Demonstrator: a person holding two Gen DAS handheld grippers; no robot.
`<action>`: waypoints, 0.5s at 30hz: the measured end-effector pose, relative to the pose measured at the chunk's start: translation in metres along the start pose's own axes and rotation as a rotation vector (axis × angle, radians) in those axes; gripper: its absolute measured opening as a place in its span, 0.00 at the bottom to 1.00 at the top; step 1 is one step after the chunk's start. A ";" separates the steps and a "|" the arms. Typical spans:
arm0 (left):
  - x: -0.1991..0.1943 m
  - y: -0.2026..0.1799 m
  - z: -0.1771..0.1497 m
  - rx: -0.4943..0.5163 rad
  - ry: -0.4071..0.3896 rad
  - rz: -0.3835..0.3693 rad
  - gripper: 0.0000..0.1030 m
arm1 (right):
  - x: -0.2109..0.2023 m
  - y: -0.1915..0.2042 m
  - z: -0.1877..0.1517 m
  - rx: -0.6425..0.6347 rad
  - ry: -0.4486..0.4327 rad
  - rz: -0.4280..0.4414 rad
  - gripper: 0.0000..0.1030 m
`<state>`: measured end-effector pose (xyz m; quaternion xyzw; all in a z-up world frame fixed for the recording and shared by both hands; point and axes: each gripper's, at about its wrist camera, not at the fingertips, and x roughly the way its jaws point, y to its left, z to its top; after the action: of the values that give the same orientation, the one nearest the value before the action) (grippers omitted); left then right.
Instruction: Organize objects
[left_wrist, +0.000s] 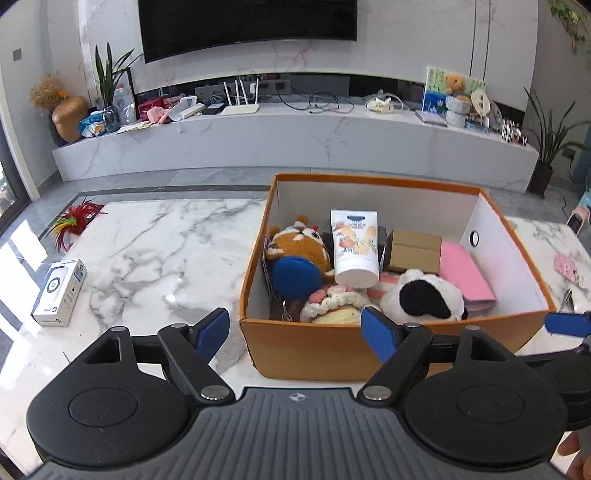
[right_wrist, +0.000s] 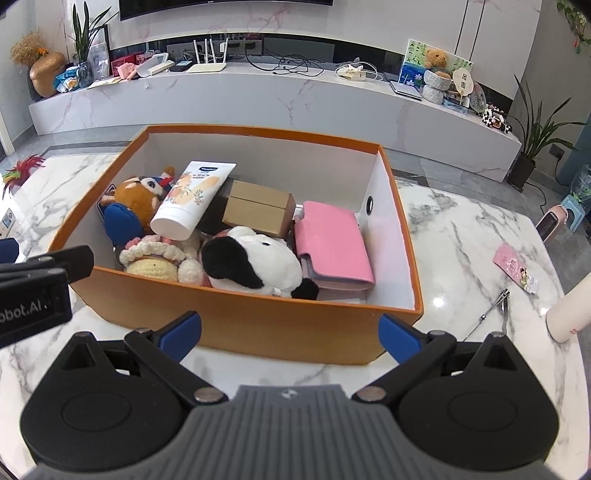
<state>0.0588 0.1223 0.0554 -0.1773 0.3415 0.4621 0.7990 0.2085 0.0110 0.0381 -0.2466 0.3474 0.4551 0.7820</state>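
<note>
Two empty tongs are waiting at the near wall of the toy box.

The left gripper (left_wrist: 295, 328) and right gripper (right_wrist: 290, 330) are both standing wide apart, holding nothing. Just past them, the orange cardboard box (right_wrist: 258, 325) is sitting full of toys. Farther left, the small white carton (left_wrist: 59, 297) is lying alone on the white marble table (left_wrist: 155, 251); reaching for it slowly and squeezing its sides seems best.

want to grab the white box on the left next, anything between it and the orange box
Nothing visible. The white box lies alone at the table's left edge, and only bare marble lies between it and the orange box. The left gripper is open and empty.
</note>
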 end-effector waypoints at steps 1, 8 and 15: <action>0.001 -0.001 0.000 0.007 0.002 0.002 0.91 | 0.000 0.000 0.000 0.000 0.000 0.000 0.99; -0.004 -0.001 -0.002 0.004 -0.028 -0.011 0.91 | 0.000 0.000 0.000 -0.011 0.000 -0.001 0.99; -0.006 0.002 0.001 -0.006 -0.043 0.010 0.90 | 0.000 0.000 -0.001 -0.013 -0.003 -0.004 0.99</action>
<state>0.0555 0.1201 0.0601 -0.1680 0.3237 0.4707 0.8034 0.2076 0.0102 0.0374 -0.2518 0.3429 0.4559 0.7818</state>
